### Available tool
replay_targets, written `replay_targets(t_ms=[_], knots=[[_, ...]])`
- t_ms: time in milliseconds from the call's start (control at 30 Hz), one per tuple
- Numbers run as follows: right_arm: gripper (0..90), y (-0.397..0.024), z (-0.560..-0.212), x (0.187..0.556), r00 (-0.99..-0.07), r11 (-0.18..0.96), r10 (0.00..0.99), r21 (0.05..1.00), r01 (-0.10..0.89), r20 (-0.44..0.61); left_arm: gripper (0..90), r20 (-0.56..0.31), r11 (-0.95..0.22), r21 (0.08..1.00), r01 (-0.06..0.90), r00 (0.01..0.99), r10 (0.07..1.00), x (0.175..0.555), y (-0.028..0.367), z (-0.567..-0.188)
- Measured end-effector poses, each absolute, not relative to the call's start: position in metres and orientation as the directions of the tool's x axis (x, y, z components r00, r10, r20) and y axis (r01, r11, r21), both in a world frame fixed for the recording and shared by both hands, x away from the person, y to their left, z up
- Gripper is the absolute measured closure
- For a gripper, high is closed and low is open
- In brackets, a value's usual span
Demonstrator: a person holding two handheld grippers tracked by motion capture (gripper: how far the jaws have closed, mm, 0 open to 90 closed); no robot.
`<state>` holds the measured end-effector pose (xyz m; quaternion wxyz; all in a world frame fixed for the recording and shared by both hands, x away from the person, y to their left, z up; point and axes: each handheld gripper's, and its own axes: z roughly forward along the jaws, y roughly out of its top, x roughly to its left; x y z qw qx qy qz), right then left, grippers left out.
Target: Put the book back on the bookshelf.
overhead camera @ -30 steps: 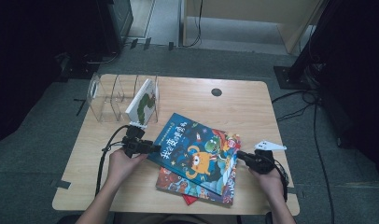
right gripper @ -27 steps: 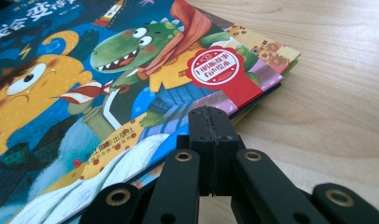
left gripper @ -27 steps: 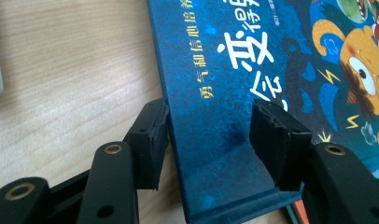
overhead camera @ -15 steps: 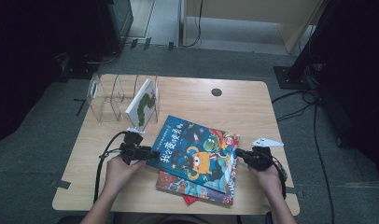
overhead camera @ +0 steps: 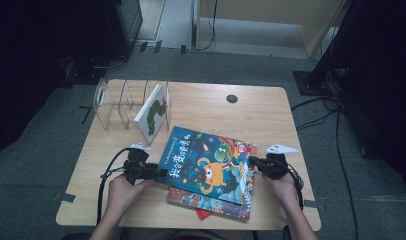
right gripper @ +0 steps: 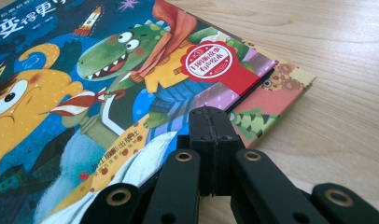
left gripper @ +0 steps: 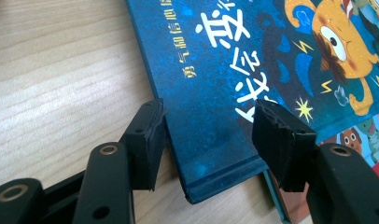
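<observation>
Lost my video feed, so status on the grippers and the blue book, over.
Left gripper open, jaws just widening, straddling blue book corner. Right gripper shut, at the book's far edge. Book lies on two others; nothing blocking.

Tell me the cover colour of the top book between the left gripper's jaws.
Dark blue, on the top book, with white lettering and an orange monster; clearest in the left gripper view.

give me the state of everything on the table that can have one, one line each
blue picture book: closed, flat on top of the stack
lower books: closed, flat underneath
caterpillar book: upright in the rack, leaning
clear rack: upright, other slots empty
left gripper: open, astride the blue book's corner
right gripper: shut, by the books' edge
</observation>
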<state>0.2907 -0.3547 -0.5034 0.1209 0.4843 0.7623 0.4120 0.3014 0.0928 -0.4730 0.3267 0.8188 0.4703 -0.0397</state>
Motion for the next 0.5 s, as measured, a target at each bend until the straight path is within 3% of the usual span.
replay_targets(t_ms=[500], knots=[[90.0,-0.346,-0.505,0.300,-0.530,0.209,0.822,0.757,0.620,0.207,42.0,-0.363,-0.317,0.521,0.793,0.542,0.758,0.312,0.104,-0.476]])
